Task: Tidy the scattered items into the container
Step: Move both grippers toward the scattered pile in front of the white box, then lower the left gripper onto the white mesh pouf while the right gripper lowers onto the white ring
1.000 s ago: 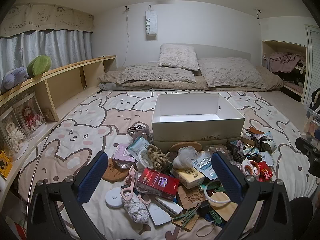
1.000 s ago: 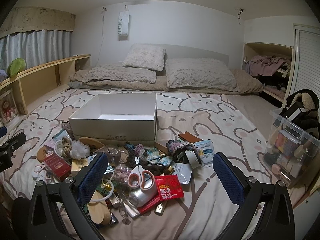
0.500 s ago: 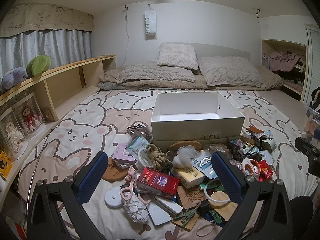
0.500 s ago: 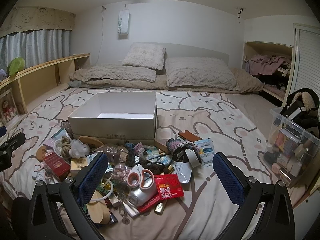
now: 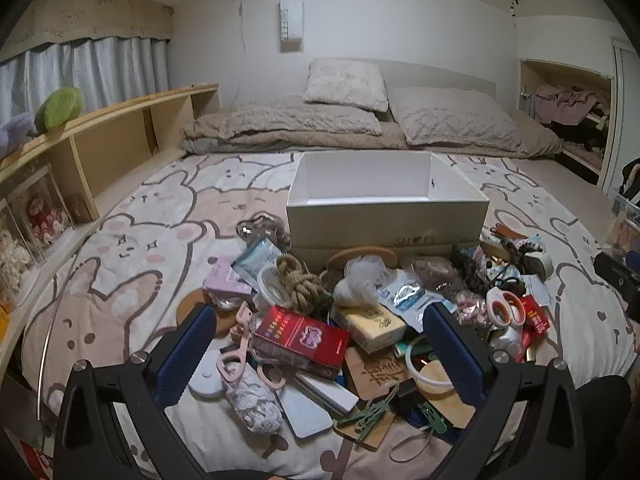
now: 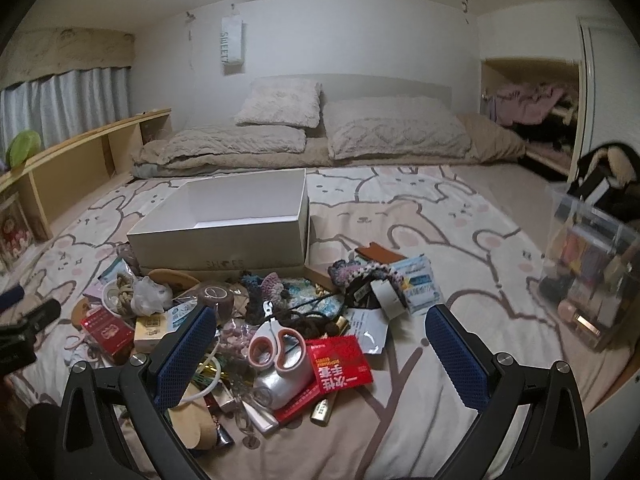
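An empty white shoe box [image 5: 386, 216] [image 6: 224, 236] stands on the bear-print bedspread, behind a heap of small items. In the left wrist view the heap holds a red carton [image 5: 302, 336], a knotted rope [image 5: 298, 282], a pink eyelash curler [image 5: 236, 344] and a yellow box [image 5: 370, 322]. My left gripper [image 5: 320, 350] hangs open above the red carton, holding nothing. In the right wrist view pink-handled scissors [image 6: 272, 346] lie on a silver object beside a red packet [image 6: 340, 364]. My right gripper [image 6: 322, 352] is open over them, empty.
Pillows and a folded quilt [image 5: 288, 124] lie at the head of the bed. A wooden shelf [image 5: 100, 140] with toys runs along the left. A clear bin [image 6: 592, 268] of cosmetics sits at the right edge. Bare bedspread [image 6: 440, 220] lies right of the box.
Both views have dropped lower and closer to the heap, and the right view has swung slightly left. Both grippers stay open; nothing in the heap has moved.
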Motion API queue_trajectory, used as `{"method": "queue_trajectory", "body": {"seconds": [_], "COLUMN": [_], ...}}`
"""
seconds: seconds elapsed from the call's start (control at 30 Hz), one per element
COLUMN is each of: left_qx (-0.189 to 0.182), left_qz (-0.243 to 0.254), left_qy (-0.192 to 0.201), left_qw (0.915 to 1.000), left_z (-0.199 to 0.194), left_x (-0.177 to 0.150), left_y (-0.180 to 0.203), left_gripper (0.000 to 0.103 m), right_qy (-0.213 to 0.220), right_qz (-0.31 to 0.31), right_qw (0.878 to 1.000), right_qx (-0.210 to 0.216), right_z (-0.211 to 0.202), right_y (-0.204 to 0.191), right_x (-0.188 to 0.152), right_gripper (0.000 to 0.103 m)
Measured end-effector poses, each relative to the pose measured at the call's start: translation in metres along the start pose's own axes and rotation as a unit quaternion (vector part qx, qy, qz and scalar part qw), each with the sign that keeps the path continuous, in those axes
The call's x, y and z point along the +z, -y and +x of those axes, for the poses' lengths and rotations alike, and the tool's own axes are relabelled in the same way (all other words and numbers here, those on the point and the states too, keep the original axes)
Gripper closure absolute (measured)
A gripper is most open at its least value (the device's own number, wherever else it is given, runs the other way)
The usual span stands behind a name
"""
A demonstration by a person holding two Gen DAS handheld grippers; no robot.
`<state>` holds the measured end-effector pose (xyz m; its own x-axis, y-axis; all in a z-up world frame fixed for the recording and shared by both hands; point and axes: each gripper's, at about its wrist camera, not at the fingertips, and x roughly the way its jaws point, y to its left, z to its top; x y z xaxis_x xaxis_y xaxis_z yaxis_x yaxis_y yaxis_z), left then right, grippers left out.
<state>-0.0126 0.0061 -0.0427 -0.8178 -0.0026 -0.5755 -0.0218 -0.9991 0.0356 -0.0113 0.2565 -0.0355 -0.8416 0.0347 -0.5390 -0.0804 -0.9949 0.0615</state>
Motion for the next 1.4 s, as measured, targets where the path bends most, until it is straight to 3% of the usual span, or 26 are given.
{"method": "queue_trajectory", "body": {"seconds": [0.4, 0.6, 1.0, 1.23, 1.3, 1.4], "left_qx": [-0.013, -0.044, -0.073, -0.092, -0.11, -0.11], "left_qz": [-0.027, -0.049, -0.066, -0.072, -0.08, -0.091], "left_qy": [-0.027, -0.035, -0.052, -0.103, -0.134, -0.156], "left_qw": [0.9992, 0.9972, 0.9937, 0.9878, 0.9817, 0.9774], "left_z": [0.027, 0.042, 0.089, 0.126, 0.14, 0.154], "left_x": [-0.009, -0.005, 0.016, 0.018, 0.016, 0.015], "left_y": [-0.005, -0.001, 0.012, 0.021, 0.024, 0.025], "left_gripper": [0.0, 0.0, 0.002, 0.017, 0.028, 0.029], "right_qy": [-0.049, -0.04, -0.051, -0.065, -0.071, -0.079], "right_qz": [0.013, -0.044, -0.068, -0.072, -0.086, -0.101], "right_qw": [0.998, 0.998, 0.995, 0.993, 0.991, 0.988], "right_qx": [0.036, 0.037, 0.055, 0.072, 0.073, 0.081], "right_z": [0.029, 0.037, 0.047, 0.054, 0.055, 0.056], "right_y": [-0.005, -0.027, -0.049, -0.061, -0.067, -0.074], "right_x": [-0.019, -0.031, -0.044, -0.052, -0.056, -0.06], "right_gripper": [0.0, 0.0, 0.0, 0.0, 0.0, 0.0]}}
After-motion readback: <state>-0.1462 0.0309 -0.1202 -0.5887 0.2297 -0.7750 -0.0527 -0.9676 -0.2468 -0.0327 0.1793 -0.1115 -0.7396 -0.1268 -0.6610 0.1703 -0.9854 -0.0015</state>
